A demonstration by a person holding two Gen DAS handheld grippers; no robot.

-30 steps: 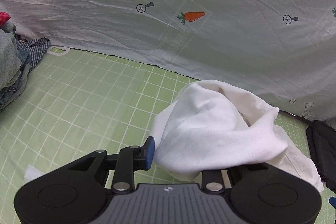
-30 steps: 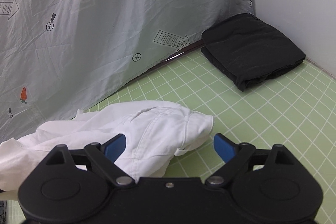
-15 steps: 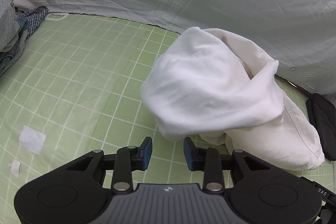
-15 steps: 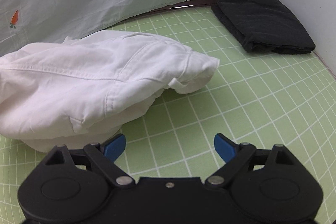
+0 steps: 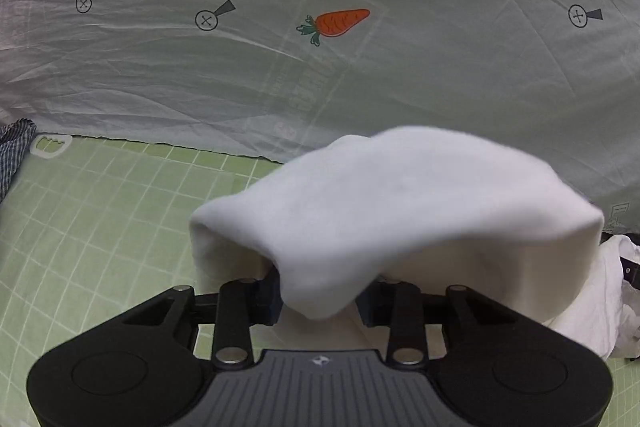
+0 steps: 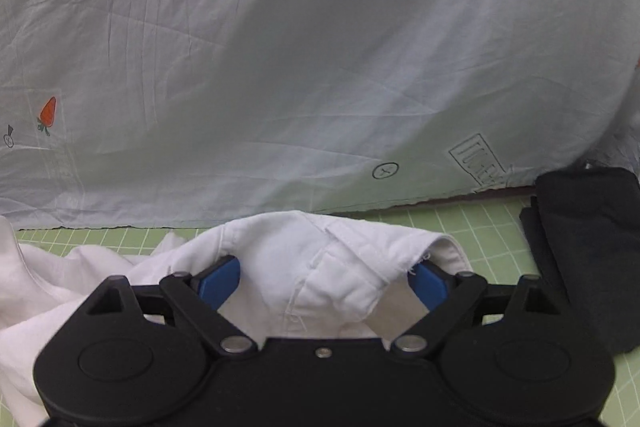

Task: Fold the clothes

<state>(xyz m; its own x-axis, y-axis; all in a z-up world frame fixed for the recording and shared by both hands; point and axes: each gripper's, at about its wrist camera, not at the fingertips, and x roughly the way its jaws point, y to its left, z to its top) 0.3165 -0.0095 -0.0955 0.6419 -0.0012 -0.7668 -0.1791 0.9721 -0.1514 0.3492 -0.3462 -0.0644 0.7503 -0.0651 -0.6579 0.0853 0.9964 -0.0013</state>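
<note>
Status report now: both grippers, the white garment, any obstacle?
Left gripper partly open, white garment draped over it. Right gripper open, straddling its collar edge. Folded black garment lies right, apart.

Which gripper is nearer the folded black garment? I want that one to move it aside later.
Right. The black garment lies just right of the right gripper, whose fingers straddle the white garment. The left gripper sees only a sliver beyond that cloth.

On the surface [image 6: 496, 223], the bunched garment [image 6: 320, 267] lies in front of the hanging sheet [image 6: 320, 67], between the fingers of the right tool [image 6: 322, 281] and draped over the left tool [image 5: 316, 301], with folded clothing [image 6: 588, 247] to its right.
</note>
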